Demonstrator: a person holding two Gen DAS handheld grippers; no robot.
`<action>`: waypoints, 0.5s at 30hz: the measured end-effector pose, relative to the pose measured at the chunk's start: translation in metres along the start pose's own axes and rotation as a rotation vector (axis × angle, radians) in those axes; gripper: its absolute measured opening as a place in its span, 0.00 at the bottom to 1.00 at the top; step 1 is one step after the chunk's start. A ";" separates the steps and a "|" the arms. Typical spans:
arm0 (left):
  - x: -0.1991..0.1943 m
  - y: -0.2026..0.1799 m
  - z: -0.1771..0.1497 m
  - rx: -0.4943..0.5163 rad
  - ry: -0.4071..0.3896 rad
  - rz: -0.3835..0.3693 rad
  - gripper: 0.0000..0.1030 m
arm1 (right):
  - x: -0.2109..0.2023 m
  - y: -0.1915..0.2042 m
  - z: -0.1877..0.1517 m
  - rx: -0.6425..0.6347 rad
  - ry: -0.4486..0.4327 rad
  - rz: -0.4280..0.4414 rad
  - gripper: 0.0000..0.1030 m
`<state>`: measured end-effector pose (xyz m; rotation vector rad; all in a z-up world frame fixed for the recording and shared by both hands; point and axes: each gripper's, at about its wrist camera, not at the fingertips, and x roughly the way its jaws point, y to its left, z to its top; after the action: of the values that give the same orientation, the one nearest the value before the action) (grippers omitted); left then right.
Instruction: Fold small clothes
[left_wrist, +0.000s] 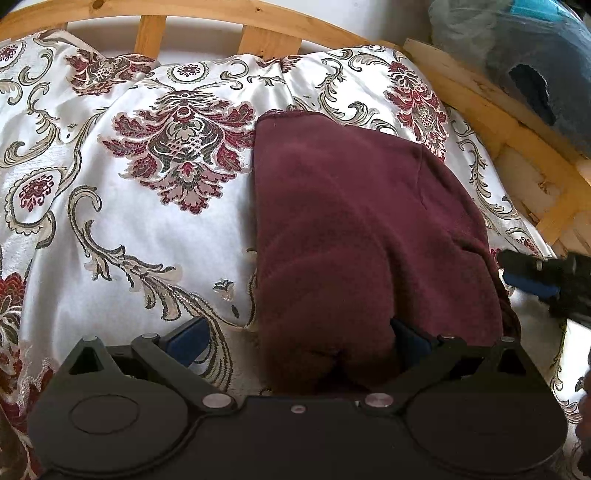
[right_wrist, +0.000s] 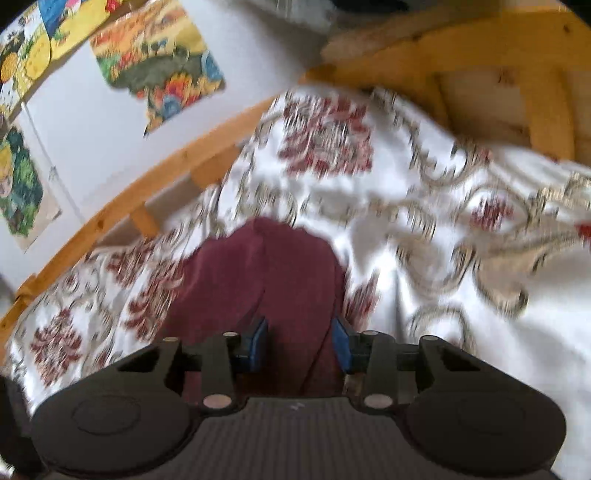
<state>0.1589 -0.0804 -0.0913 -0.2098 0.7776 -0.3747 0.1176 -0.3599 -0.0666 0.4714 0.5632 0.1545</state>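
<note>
A maroon fleece garment (left_wrist: 362, 229) lies folded on the floral bedspread (left_wrist: 155, 236). My left gripper (left_wrist: 299, 343) stands wide open at the garment's near edge. Its left pad (left_wrist: 188, 339) rests over bare bedspread, and its right pad (left_wrist: 408, 341) is tucked against the cloth's underside. My right gripper (left_wrist: 532, 273) sits at the garment's right edge. In the blurred right wrist view, the right gripper (right_wrist: 300, 341) has a ridge of the maroon garment (right_wrist: 273, 273) between its blue pads (right_wrist: 258, 338). The blur hides whether the pads press on the cloth.
A wooden bed rail (left_wrist: 258, 33) curves along the far side, with a white wall behind it. Bagged blue items (left_wrist: 524, 55) sit beyond the right rail. Colourful pictures (right_wrist: 159, 55) hang on the wall.
</note>
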 end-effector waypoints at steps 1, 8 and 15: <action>0.000 0.000 0.000 0.000 0.001 0.000 1.00 | 0.002 -0.001 -0.001 0.018 0.022 0.022 0.44; -0.001 0.000 -0.001 -0.001 -0.006 0.003 1.00 | 0.017 -0.012 -0.009 0.151 0.077 0.057 0.14; -0.017 0.006 0.007 -0.051 -0.047 -0.080 0.99 | 0.000 -0.008 -0.002 0.079 -0.021 -0.043 0.09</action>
<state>0.1548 -0.0676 -0.0775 -0.2973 0.7344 -0.4240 0.1167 -0.3662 -0.0725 0.5368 0.5598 0.0866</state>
